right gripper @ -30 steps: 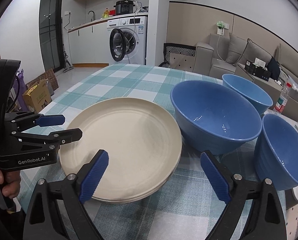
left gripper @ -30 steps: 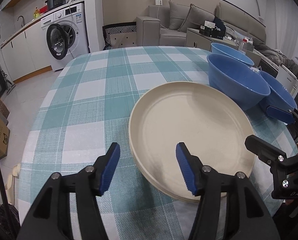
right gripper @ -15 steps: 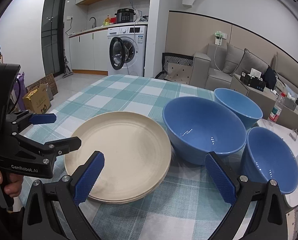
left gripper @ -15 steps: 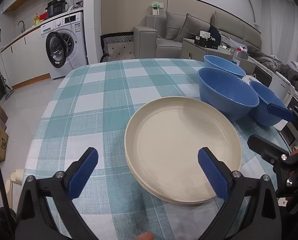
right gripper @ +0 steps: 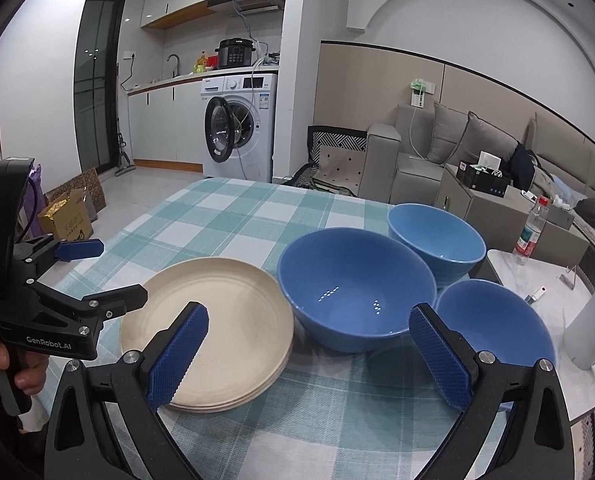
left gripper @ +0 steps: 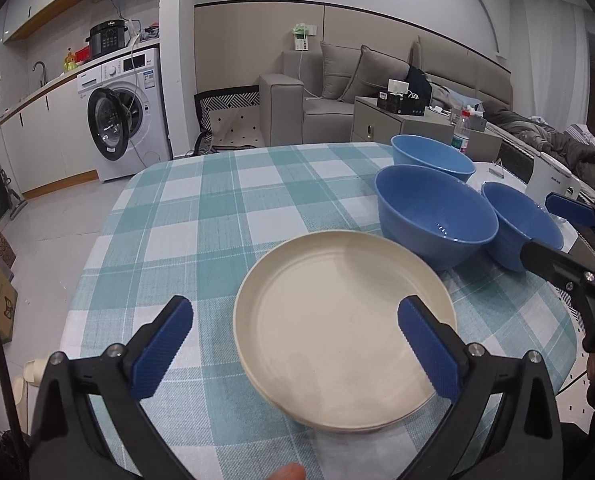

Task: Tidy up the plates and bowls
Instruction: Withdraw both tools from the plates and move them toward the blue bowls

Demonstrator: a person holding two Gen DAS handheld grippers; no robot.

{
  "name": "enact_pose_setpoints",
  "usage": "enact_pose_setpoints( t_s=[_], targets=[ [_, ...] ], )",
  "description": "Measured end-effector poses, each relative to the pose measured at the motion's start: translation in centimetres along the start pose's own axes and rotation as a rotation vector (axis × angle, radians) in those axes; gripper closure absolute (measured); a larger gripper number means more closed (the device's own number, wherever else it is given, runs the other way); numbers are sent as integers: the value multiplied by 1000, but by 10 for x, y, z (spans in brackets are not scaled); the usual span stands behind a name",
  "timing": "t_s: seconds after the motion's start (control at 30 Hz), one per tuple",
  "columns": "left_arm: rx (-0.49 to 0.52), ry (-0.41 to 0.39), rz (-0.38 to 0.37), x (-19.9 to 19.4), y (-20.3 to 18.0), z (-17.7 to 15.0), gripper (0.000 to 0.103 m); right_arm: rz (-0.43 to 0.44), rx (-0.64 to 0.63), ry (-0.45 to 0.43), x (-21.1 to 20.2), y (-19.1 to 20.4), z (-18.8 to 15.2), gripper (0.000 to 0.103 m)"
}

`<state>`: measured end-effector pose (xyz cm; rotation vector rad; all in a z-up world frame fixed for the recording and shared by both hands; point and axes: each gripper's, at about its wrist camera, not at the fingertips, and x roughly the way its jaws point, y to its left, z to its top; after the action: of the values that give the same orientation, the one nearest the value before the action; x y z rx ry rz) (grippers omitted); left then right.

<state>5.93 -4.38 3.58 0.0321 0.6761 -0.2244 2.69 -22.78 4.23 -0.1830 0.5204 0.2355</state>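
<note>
Here, left claw [left gripper: 297, 344] gaped wide, jaws just opened, nothing gripped; cream plate stack [left gripper: 343, 320] on table [left gripper: 201, 216] beneath. Right claw [right gripper: 309, 354] spread, empty; large blue bowl [right gripper: 355, 288] just ahead, smaller bowls [right gripper: 437, 236] beyond.

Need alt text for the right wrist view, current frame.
Open right gripper above a checked tablecloth, facing a stack of cream plates beside three empty blue bowls. The open left gripper is at the left; kitchen and sofa behind.
</note>
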Motion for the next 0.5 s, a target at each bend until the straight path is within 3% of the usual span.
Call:
enact_pose_setpoints(
  t_s=[0.5],
  targets=[
    [50,-46,-37,6,-36,46,0,-46,43,-41,-24,-63,19,1]
  ],
)
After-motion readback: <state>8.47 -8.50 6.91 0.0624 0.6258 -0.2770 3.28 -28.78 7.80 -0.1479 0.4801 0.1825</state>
